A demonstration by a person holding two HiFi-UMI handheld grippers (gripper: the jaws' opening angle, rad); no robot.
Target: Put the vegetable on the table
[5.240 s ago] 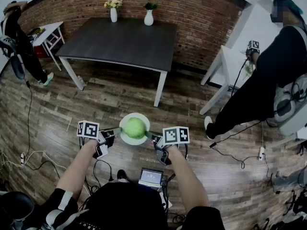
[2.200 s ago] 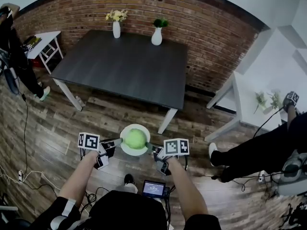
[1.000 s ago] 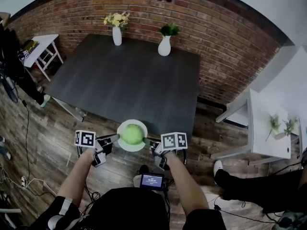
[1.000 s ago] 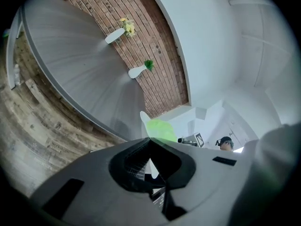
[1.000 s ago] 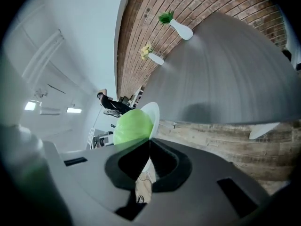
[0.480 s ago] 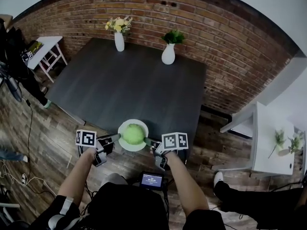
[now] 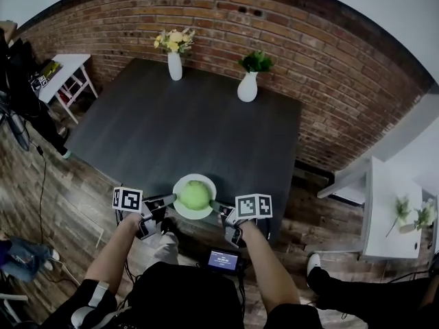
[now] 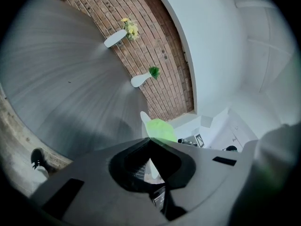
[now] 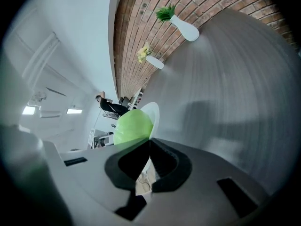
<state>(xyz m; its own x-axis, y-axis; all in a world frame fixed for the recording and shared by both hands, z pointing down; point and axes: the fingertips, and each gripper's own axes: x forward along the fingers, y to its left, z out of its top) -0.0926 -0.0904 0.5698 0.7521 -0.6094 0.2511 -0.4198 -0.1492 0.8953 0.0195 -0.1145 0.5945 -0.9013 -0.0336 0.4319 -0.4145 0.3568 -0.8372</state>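
Person seen from above. A black top [image 7: 182, 297] covers the torso at 6 o'clock. The banded sleeve [image 7: 89, 295] at 7 o'clock is black and white; the plain dark sleeve [image 7: 291, 315] lies at 5 o'clock. A small device [image 7: 223, 259] with a lit bluish screen sits at the waist, above a pale trouser leg [image 7: 167, 247] and a dark shoe [image 7: 167, 225]. The left claw [image 7: 168, 199] and right claw [image 7: 218, 207] are slim and dark, each behind a white marker cube [image 7: 127, 199] printed with black squares. Close up, a matt grey shell [image 8: 94, 185] with rectangular slots surrounds black ribbed pads [image 8: 136, 171].
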